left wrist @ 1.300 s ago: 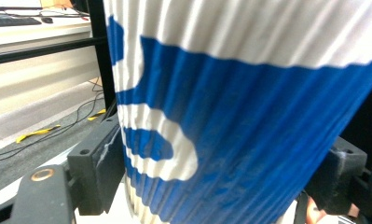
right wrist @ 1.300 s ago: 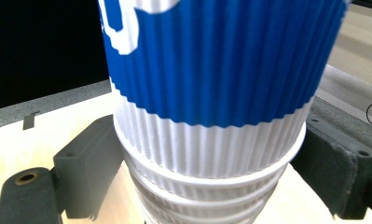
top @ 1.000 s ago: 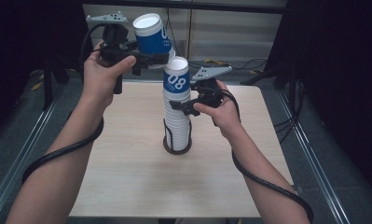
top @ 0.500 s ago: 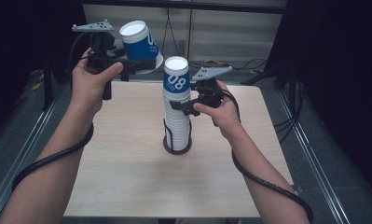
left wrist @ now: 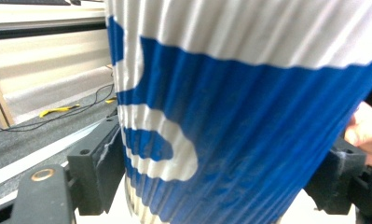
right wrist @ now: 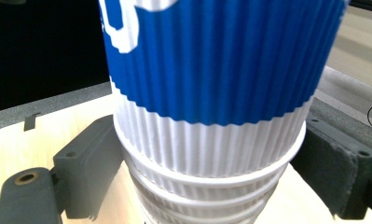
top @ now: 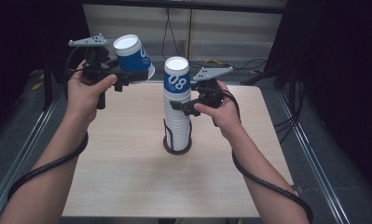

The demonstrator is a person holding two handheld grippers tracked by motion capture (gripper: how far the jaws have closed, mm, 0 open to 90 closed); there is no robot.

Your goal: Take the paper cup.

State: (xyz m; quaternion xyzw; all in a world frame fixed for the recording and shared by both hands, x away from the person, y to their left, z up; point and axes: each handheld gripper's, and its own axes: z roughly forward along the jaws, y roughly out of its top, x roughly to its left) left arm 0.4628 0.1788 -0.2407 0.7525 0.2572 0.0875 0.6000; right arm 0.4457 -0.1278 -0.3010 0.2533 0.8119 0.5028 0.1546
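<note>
The left gripper [top: 127,77] holds one cup [top: 132,58] in the air, above the far left part of the worktop [top: 127,186] and well apart from the stack [top: 177,114]. The cup is upside down and tilted, with its white bottom turned up toward the camera. In the left gripper view the jaws press on both sides of its ribbed wall [left wrist: 230,121].

The right gripper [top: 181,106] is closed around the stack of cups, a little below the top cup [top: 176,79]. The stack stands upright in a dark ring holder [top: 176,145] in the middle of the worktop. In the right gripper view the jaws sit at the rolled rims [right wrist: 207,182] under the top cup.

I judge that these paper cups are very light and a little soft. The ribbed sleeve gives good friction, so a cup should not slip easily, but a strong squeeze can dent the wall. The best place to take hold is the middle of the ribbed wall, from two opposite sides. The nested cups can stick together, so holding the stack steady near its top seems wise. The tall stack may tip if it is pushed sideways.
</note>
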